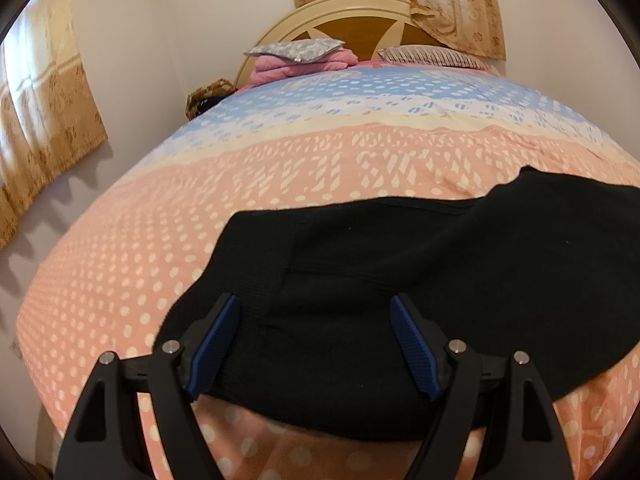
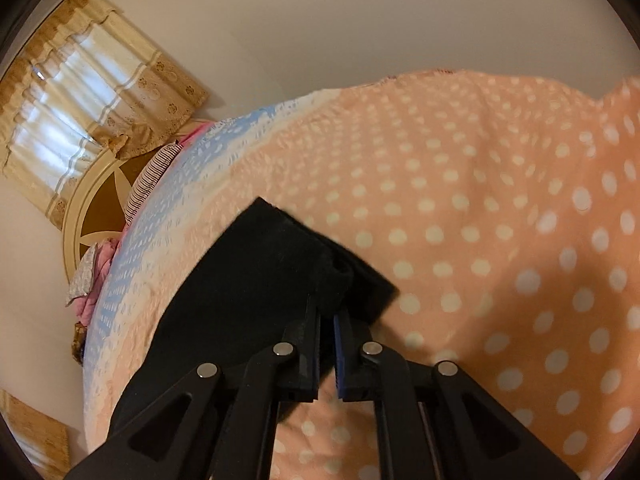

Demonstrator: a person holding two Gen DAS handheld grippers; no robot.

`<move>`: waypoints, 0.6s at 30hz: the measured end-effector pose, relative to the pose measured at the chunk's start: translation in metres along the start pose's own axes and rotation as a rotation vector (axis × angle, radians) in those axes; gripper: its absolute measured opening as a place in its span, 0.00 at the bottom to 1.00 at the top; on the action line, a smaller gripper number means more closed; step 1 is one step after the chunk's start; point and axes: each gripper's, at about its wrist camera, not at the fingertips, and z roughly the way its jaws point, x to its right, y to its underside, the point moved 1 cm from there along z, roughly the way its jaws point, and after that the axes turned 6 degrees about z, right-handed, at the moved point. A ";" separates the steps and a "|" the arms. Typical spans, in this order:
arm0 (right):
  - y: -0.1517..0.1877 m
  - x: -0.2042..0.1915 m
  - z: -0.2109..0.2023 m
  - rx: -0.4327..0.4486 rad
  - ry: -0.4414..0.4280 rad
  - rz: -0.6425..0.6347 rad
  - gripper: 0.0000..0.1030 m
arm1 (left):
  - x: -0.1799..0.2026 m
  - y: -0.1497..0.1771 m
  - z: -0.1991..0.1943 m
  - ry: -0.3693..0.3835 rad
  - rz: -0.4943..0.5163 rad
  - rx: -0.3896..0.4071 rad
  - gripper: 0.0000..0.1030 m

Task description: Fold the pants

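- Black pants [image 1: 400, 280] lie on the bedspread [image 1: 280, 168], near the bed's near edge, well apart from the pillows [image 1: 296, 49] by the headboard [image 1: 352, 24].
- Left gripper [image 1: 314, 304]: tongs wide apart, hovering over the ribbed band of the pants; nothing held between the blue pads [image 1: 212, 344].
- Right gripper [image 2: 327, 312]: tongs nearly together, pinched on a dark fold of the pants [image 2: 256, 272] at the leg end; cloth bunches up just ahead of the tips.
- Handling, judged: soft knit, light, limp. It will sag and drape from any single hold and will not keep a crease by itself. The fuzzy surface likely grips the pads well; little slip risk.
- Where to take hold: the ribbed band looks thicker and firmer, a good bite for the left tongs; a corner or hem edge suits better than mid-panel, where layers may separate.
- Edges: a squared corner of the fabric [image 2: 264, 204] points toward the headboard in the right view; the pants' near edge sits close to the bed edge.
- Open room: broad dotted bedspread [image 2: 480, 220] beyond and to the right side, free for laying the fold over.
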 end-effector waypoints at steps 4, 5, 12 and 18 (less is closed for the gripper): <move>-0.012 0.004 -0.028 0.062 0.040 0.079 0.18 | 0.012 -0.010 -0.031 0.071 0.055 0.058 0.78; -0.011 0.001 -0.044 0.119 0.069 0.062 0.20 | 0.018 -0.014 -0.043 0.107 0.066 0.085 0.78; 0.074 -0.063 -0.064 -0.090 -0.178 -0.111 0.34 | 0.085 -0.036 -0.080 0.362 0.121 0.149 0.78; 0.126 -0.086 -0.018 -0.240 -0.272 -0.051 0.34 | 0.136 -0.030 -0.095 0.512 0.193 0.128 0.78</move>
